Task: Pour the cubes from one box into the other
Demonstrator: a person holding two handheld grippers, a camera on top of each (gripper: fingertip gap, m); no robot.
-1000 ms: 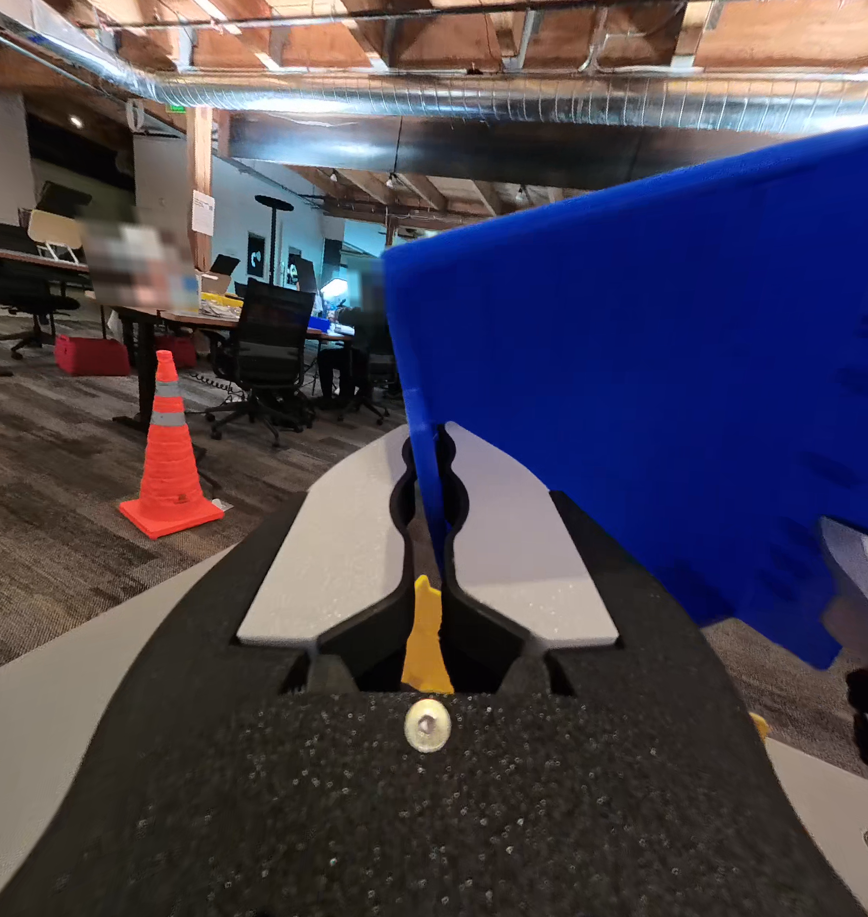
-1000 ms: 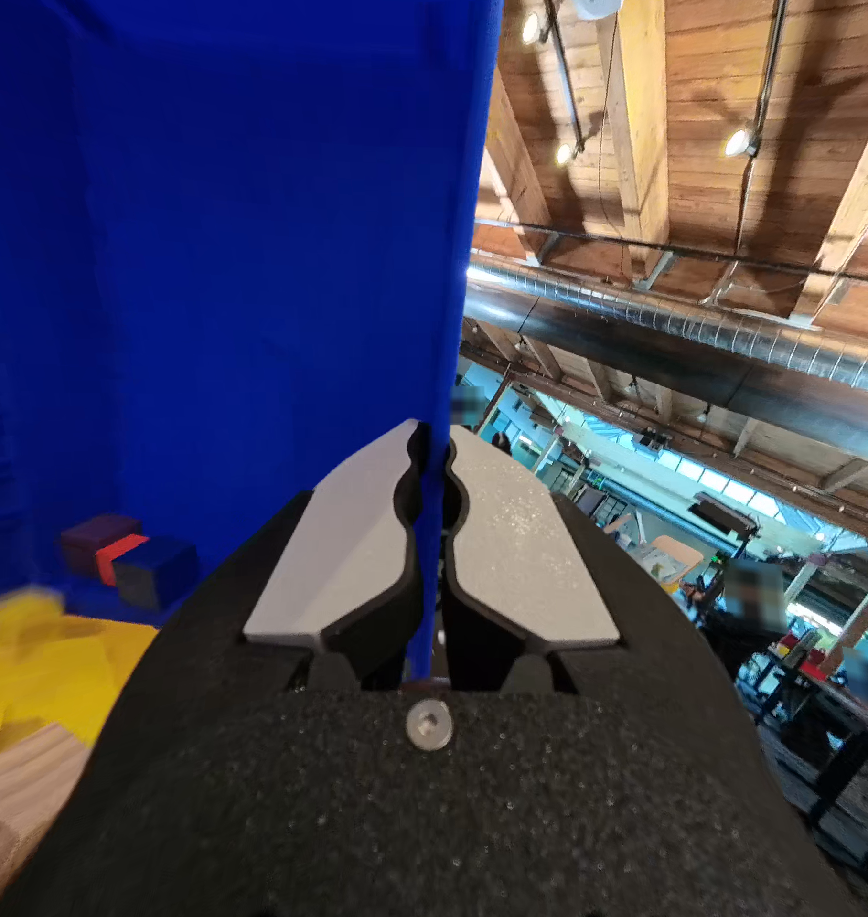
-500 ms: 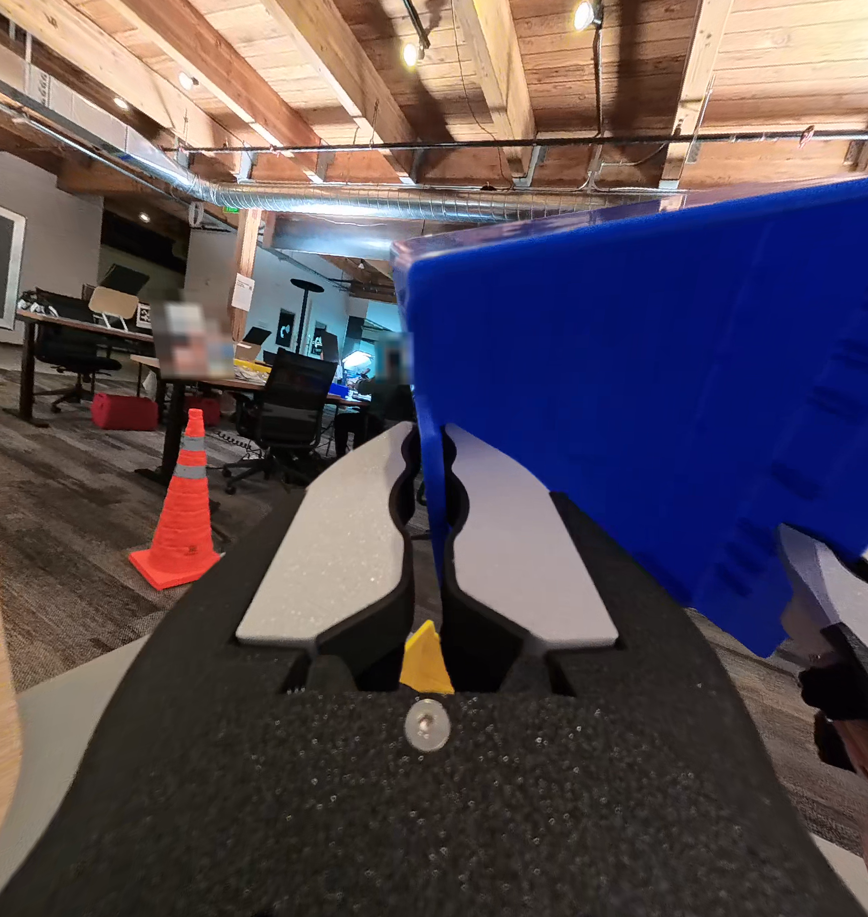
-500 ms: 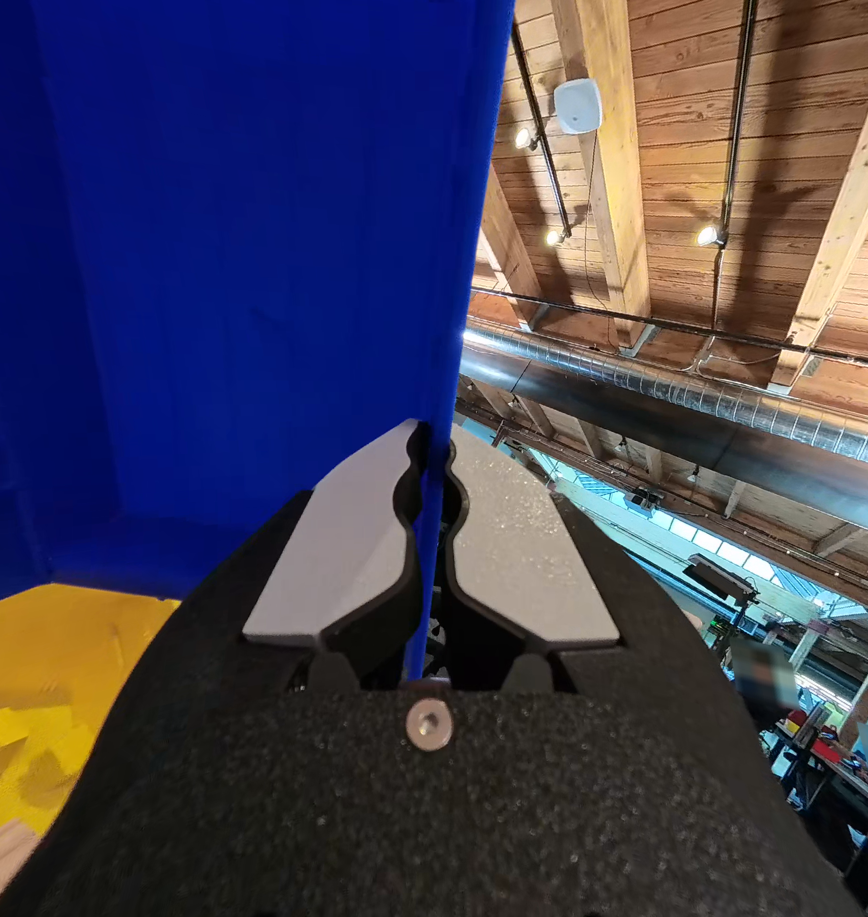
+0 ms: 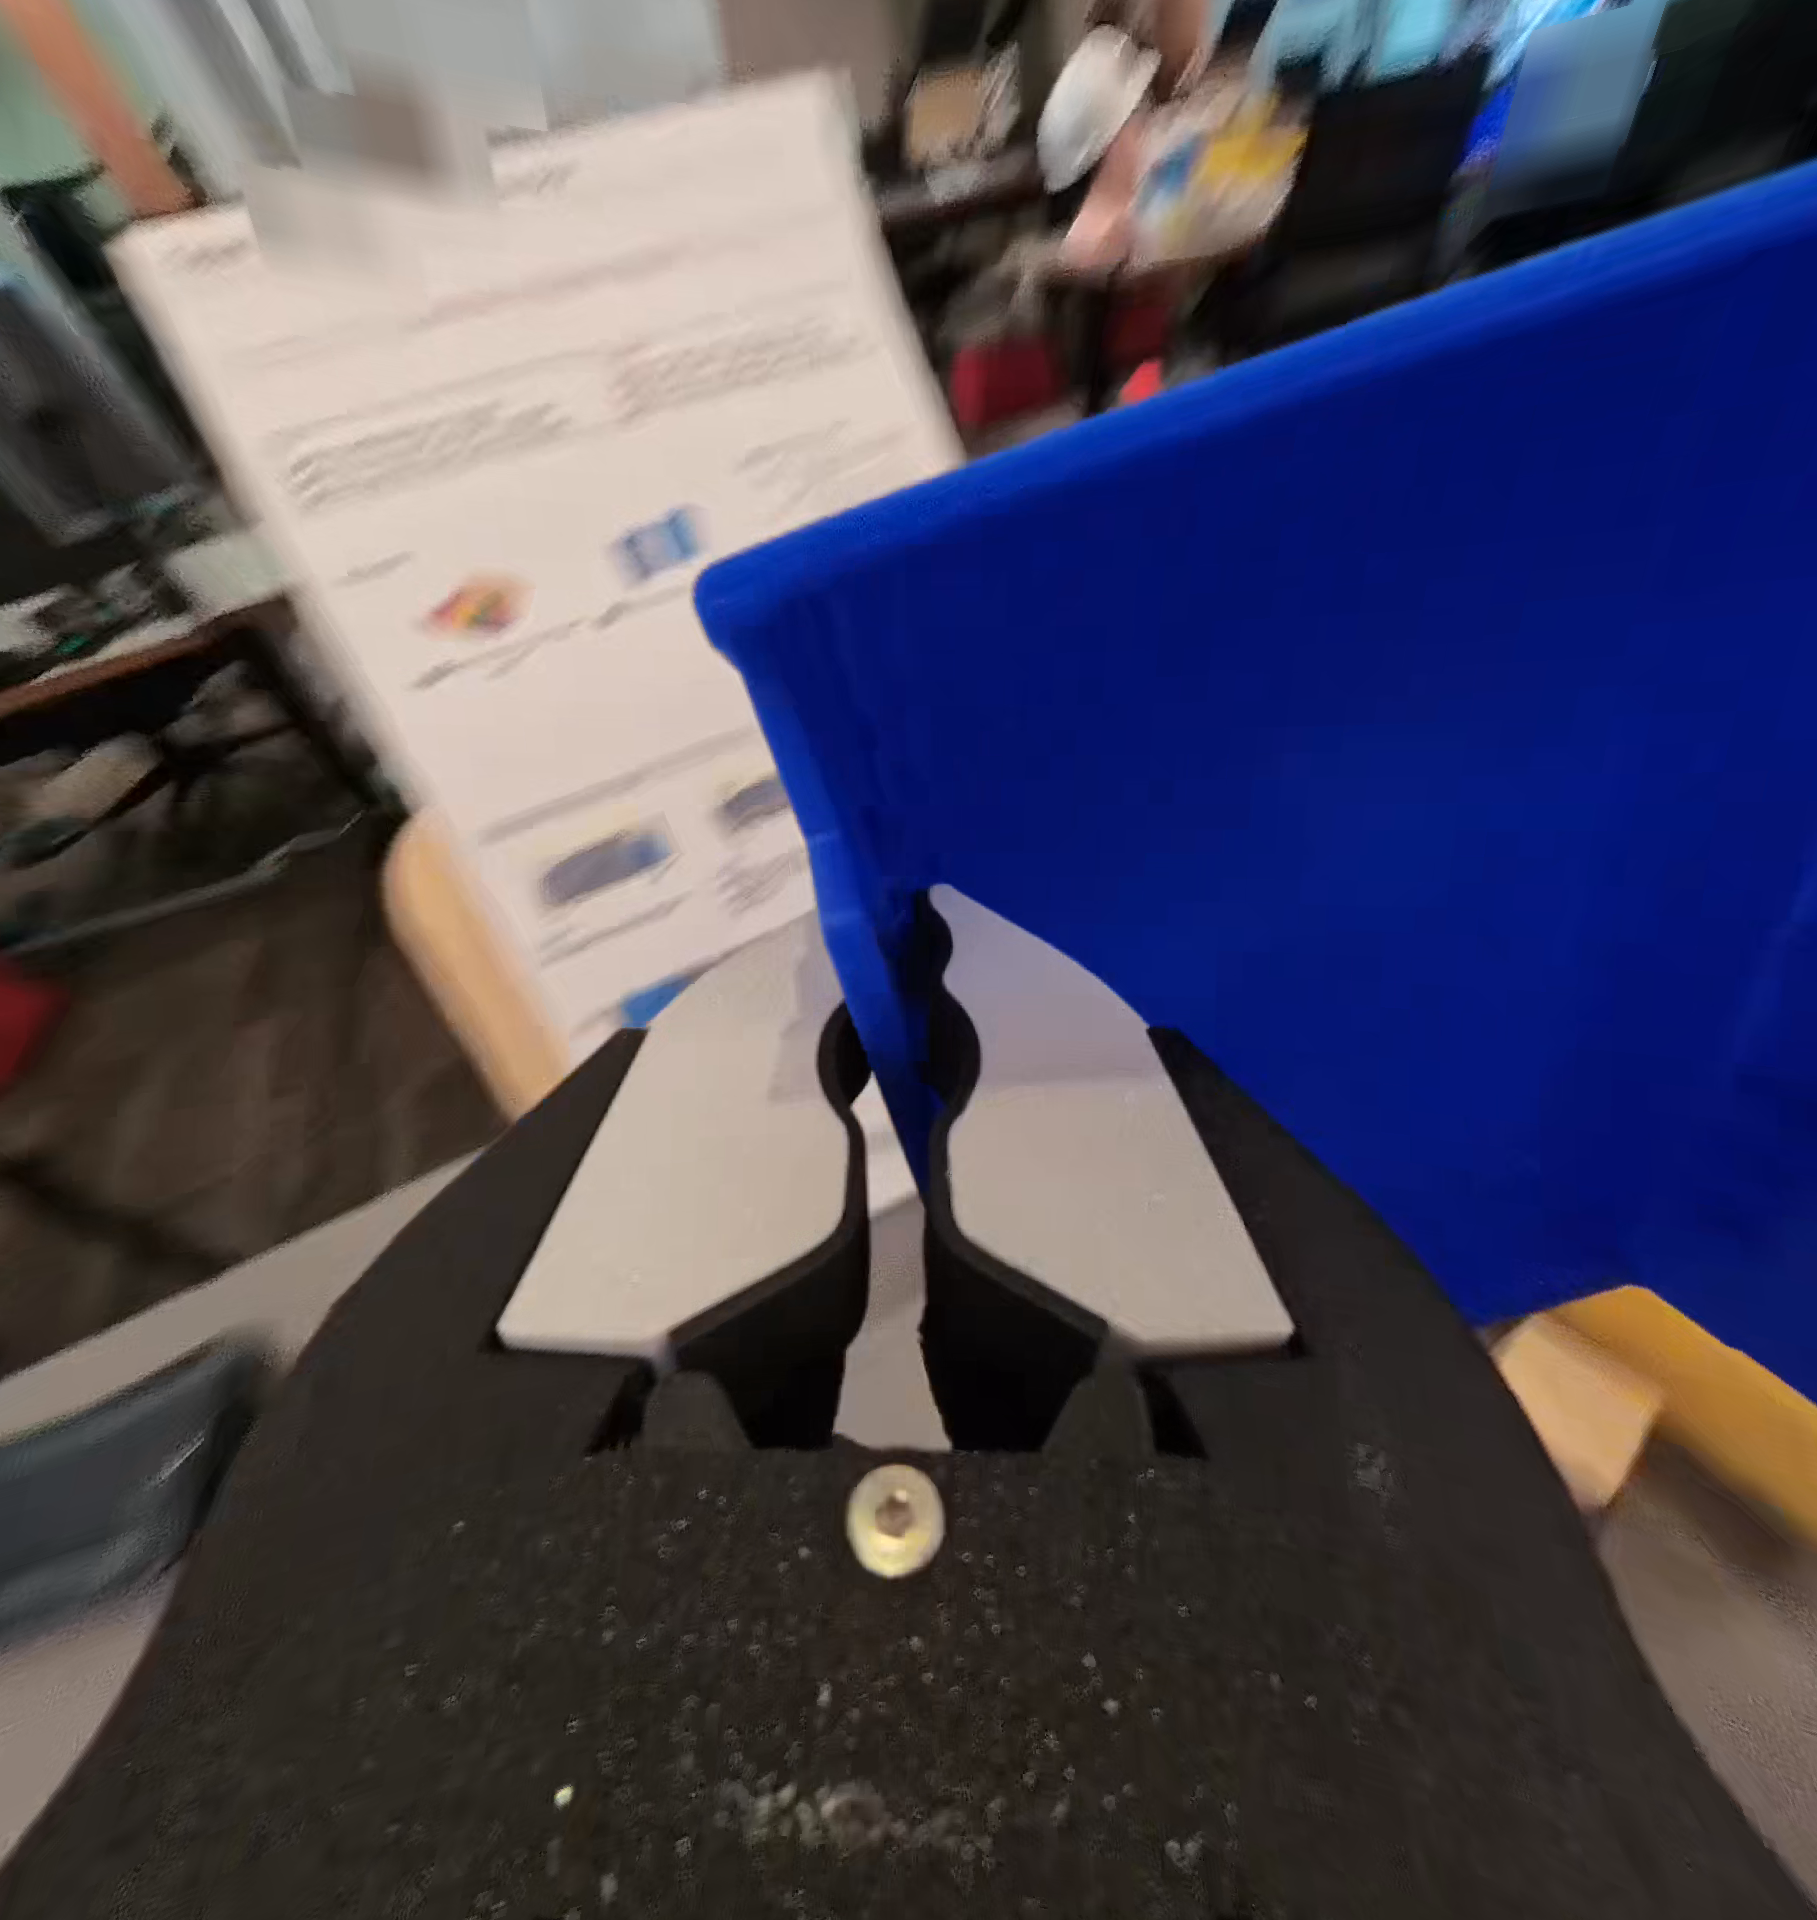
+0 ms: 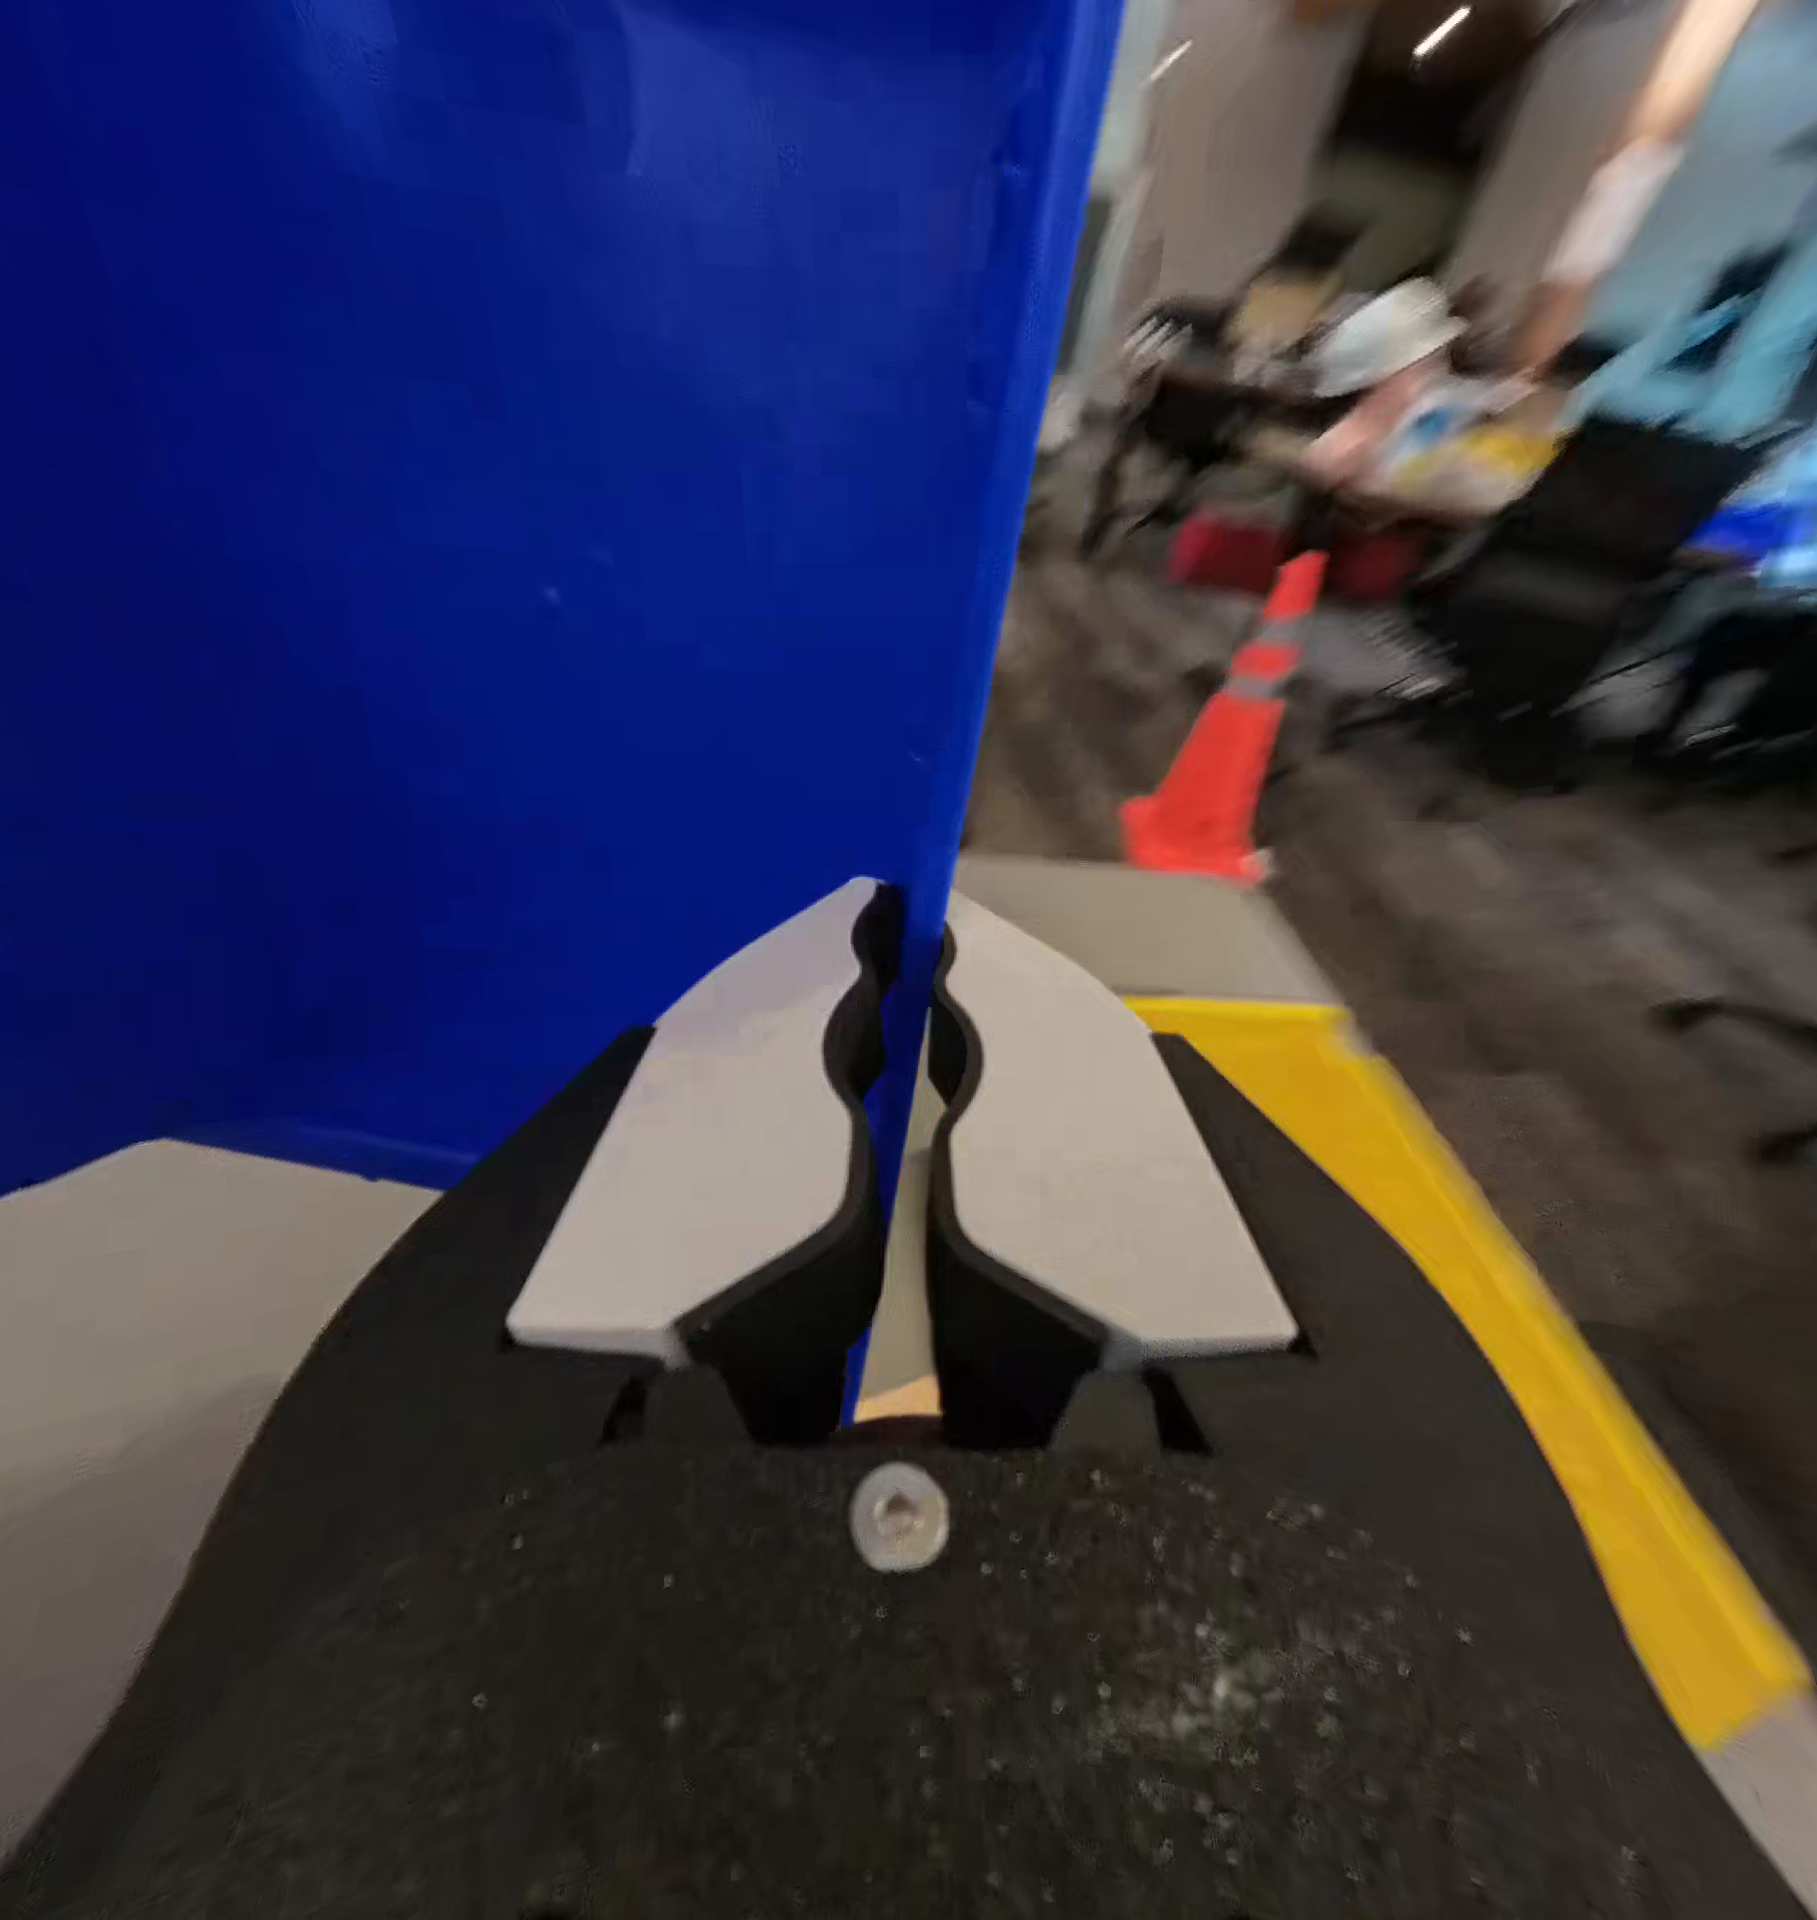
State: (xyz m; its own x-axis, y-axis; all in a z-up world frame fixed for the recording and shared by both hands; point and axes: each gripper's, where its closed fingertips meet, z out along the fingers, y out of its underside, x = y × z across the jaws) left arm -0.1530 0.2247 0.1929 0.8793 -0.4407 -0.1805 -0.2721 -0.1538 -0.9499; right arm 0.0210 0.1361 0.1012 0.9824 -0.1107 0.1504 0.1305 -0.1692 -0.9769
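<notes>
The blue box (image 5: 1351,779) is held off the table by both grippers. My left gripper (image 5: 899,935) is shut on one thin wall edge of it. My right gripper (image 6: 909,914) is shut on another wall edge, and the blue box (image 6: 468,520) fills the left of that view; no cubes show on the inner faces I see. The yellow box (image 5: 1735,1382) lies low at the right under the blue box, with a pale wooden cube (image 5: 1569,1403) against it. In the right wrist view the yellow box's rim (image 6: 1455,1247) runs along the right. Both views are motion-blurred.
The grey table (image 6: 156,1299) lies under the boxes, its far edge close behind them. An orange traffic cone (image 6: 1226,748) stands on the floor beyond. A white poster board (image 5: 530,468) stands behind the table. A dark grey object (image 5: 62,1455) lies at the table's left.
Both views have swung down from the ceiling to the table and floor. The blue box has tilted with them. The coloured cubes seen inside it a second ago are gone from view.
</notes>
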